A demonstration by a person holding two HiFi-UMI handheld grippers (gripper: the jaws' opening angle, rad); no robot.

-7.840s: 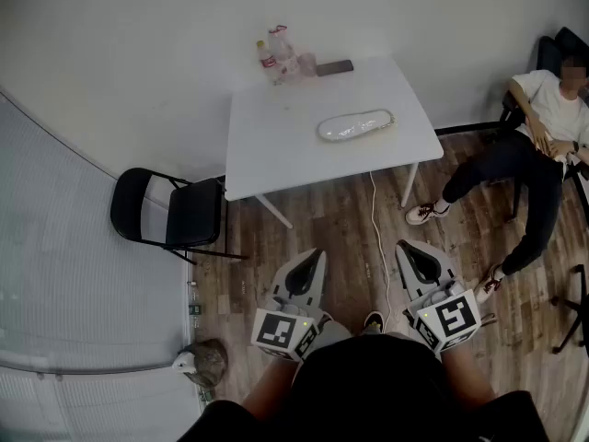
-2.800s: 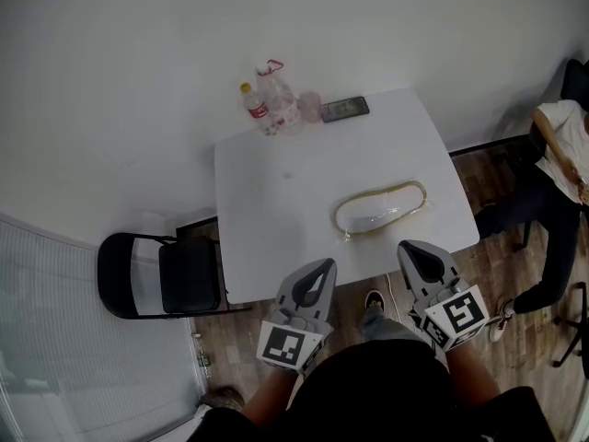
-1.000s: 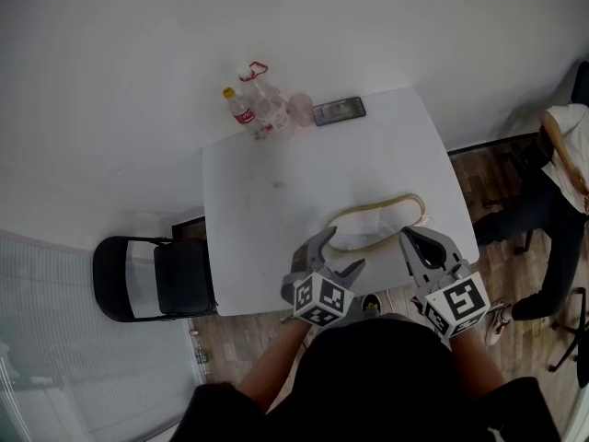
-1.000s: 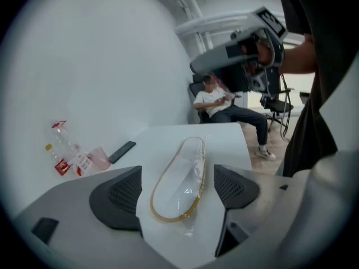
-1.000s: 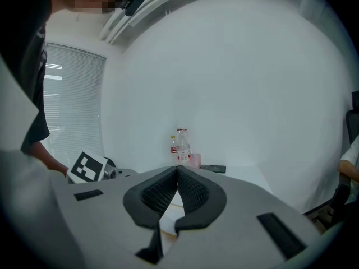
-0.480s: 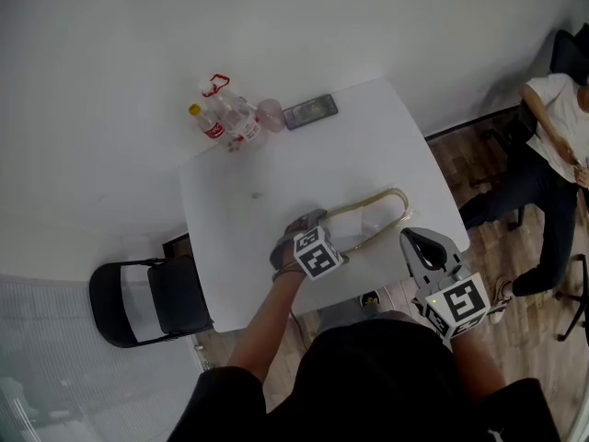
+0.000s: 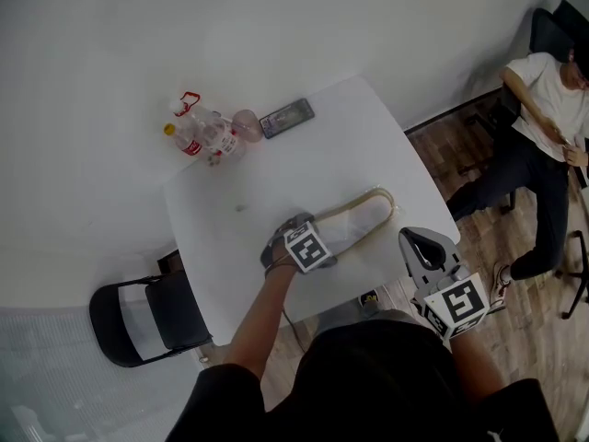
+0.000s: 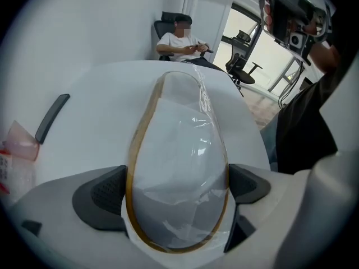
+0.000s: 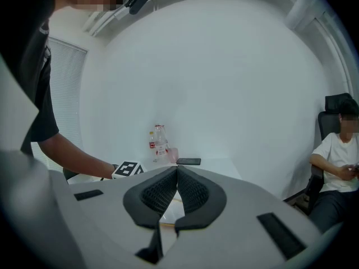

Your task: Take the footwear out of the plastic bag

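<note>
Left gripper (image 8: pixel 177 187), jaws just opened wide, straddled the plastic bag (image 7: pixel 364 212) unpinched — best to close on film, not footwear (image 8: pixel 180 142); right gripper (image 7: pixel 421 248) shut, empty, short of the bag.

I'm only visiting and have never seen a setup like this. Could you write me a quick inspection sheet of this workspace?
Surface: white table.
Job's things: pale footwear lies flat inside the clear plastic bag, not yet taken out.
Clutter: bottles, pink cup and phone at the table's far edge.
Grippers: left gripper, its jaws just opened wide, straddles one end of the bag; right gripper is shut, empty, beside the table.
Cables: nothing seen.
Surroundings: black folding chair, seated person, wood floor.
</note>
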